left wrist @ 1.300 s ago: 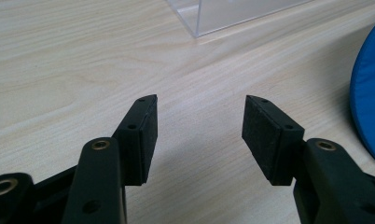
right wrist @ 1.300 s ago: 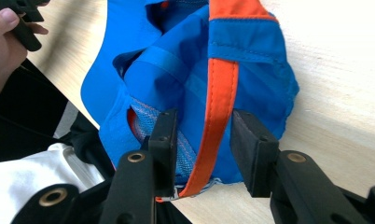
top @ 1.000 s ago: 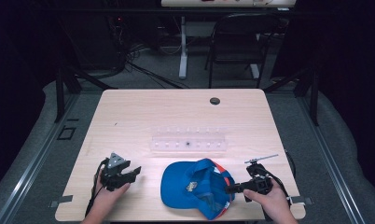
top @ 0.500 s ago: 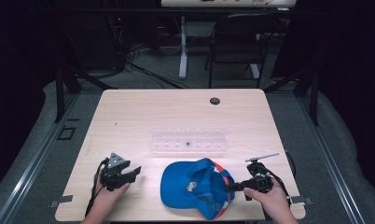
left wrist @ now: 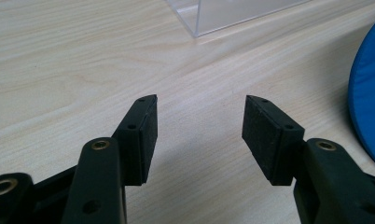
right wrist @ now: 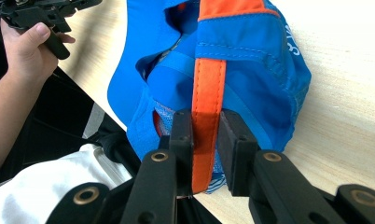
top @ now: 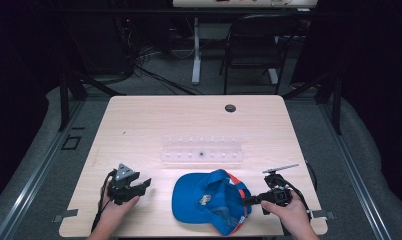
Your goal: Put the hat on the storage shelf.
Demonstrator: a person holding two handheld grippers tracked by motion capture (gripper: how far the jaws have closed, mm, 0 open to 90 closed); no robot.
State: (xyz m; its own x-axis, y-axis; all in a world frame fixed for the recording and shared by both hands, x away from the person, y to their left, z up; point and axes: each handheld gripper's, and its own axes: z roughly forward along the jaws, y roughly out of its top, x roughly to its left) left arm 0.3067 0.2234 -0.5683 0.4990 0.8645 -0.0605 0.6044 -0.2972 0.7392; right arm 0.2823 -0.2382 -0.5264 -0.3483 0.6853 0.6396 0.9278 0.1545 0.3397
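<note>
Cap (top: 204, 200): brim toward my left claw (top: 145, 184), long axis across the table.
Right claw (right wrist: 205, 140): just closed, clamped on the cap's orange strap (right wrist: 207, 88).
Left claw: jaws apart.

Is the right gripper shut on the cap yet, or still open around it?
Shut on it: the right gripper has just closed, its fingers pressing both sides of the cap's orange strap.

Beyond the grippers, a pale wooden table (top: 154, 120) stood on grey floor (top: 356, 150), with a black folding chair (top: 256, 45) and tangled cables (top: 154, 65) in darkness behind.
</note>
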